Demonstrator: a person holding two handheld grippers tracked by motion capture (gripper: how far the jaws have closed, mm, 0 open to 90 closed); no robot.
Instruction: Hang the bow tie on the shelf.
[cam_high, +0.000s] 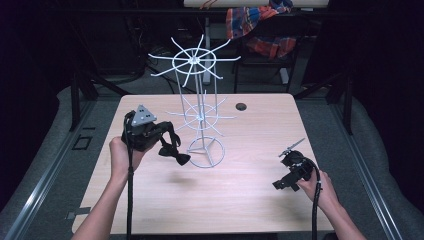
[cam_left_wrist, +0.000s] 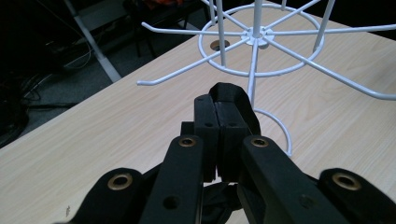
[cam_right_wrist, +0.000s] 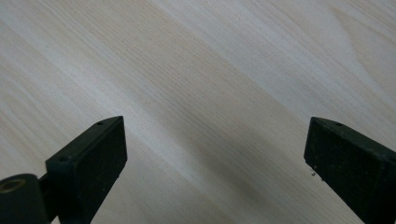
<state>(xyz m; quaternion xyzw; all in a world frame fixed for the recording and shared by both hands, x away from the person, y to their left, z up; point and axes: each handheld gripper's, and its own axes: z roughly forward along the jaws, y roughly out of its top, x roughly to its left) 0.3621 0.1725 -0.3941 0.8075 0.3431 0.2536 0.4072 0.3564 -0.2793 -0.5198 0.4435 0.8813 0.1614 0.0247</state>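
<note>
A white wire display rack (cam_high: 199, 107) with two tiers of hooks stands on the wooden table (cam_high: 250, 200), its ring base near the middle. My left gripper (cam_high: 168, 134) hovers just left of the rack, shut on the strap (cam_left_wrist: 229, 99) of a black bow tie (cam_high: 176, 156), which dangles below the jaws above the table. In the left gripper view the closed fingertips (cam_left_wrist: 206, 122) point at the rack's lower hook ring (cam_left_wrist: 258, 33). My right gripper (cam_high: 280, 184) sits low at the table's right front, jaws wide open (cam_right_wrist: 215, 154) over bare wood with nothing between them.
A round cable hole (cam_high: 241, 106) lies in the table behind the rack. A colourful cloth (cam_high: 260, 22) hangs over a chair beyond the far edge. Dark floor and frame legs surround the table.
</note>
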